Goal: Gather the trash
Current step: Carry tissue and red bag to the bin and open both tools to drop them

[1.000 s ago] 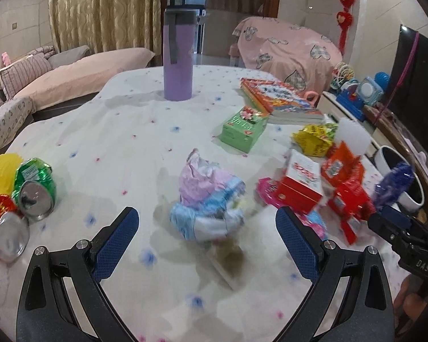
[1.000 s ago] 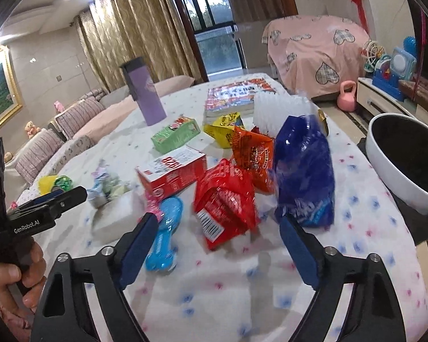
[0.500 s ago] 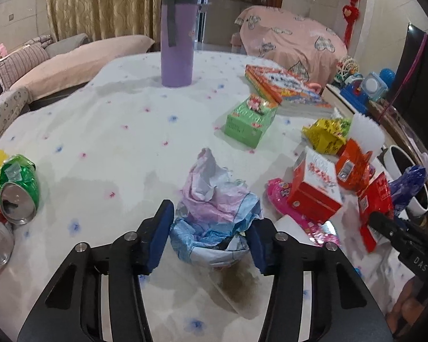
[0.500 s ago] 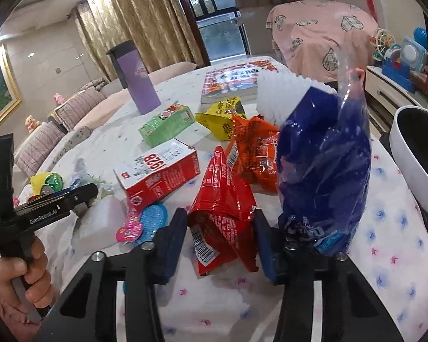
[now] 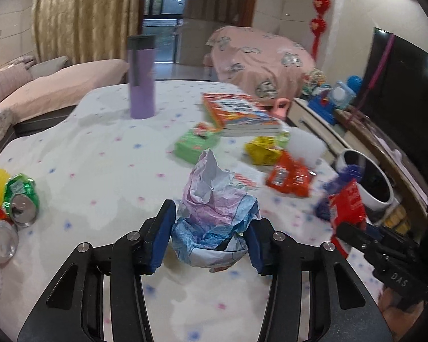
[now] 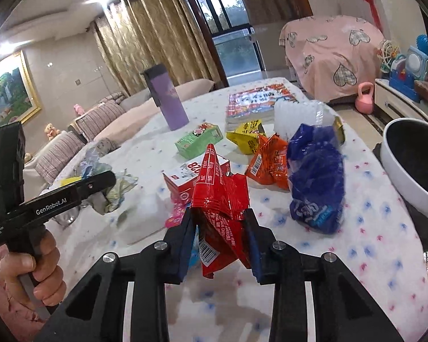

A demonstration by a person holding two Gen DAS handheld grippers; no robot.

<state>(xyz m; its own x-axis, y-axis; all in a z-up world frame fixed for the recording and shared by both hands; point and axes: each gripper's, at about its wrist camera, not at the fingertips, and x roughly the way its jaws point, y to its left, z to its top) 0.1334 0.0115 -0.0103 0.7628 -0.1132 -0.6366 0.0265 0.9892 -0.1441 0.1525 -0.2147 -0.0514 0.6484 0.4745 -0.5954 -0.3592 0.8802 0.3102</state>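
A crumpled pink, white and blue paper wrapper (image 5: 214, 199) sits between the blue pads of my left gripper (image 5: 211, 228), which is shut on it and holds it just above the white dotted tablecloth (image 5: 100, 165). In the right wrist view my right gripper (image 6: 218, 222) has a red foil snack wrapper (image 6: 219, 188) between its pads; its jaws are closing and they pinch the wrapper, which hangs raised off the cloth. The left wrist view also catches that red wrapper (image 5: 348, 202) at the right. A hand (image 6: 34, 270) holds the left gripper's handle.
Crushed cans (image 5: 20, 202) lie at the left edge. A purple tumbler (image 6: 168, 99), books (image 6: 259, 102), green box (image 6: 199, 141), red-and-white box (image 6: 185, 173), and yellow (image 6: 245, 139), orange (image 6: 268, 162) and blue (image 6: 316, 182) wrappers are on the table. A white bin (image 6: 408, 188) stands at right.
Both grippers went from wide open to closed, the left on the crumpled paper, the right on the red wrapper. Both then rose a little with their loads.
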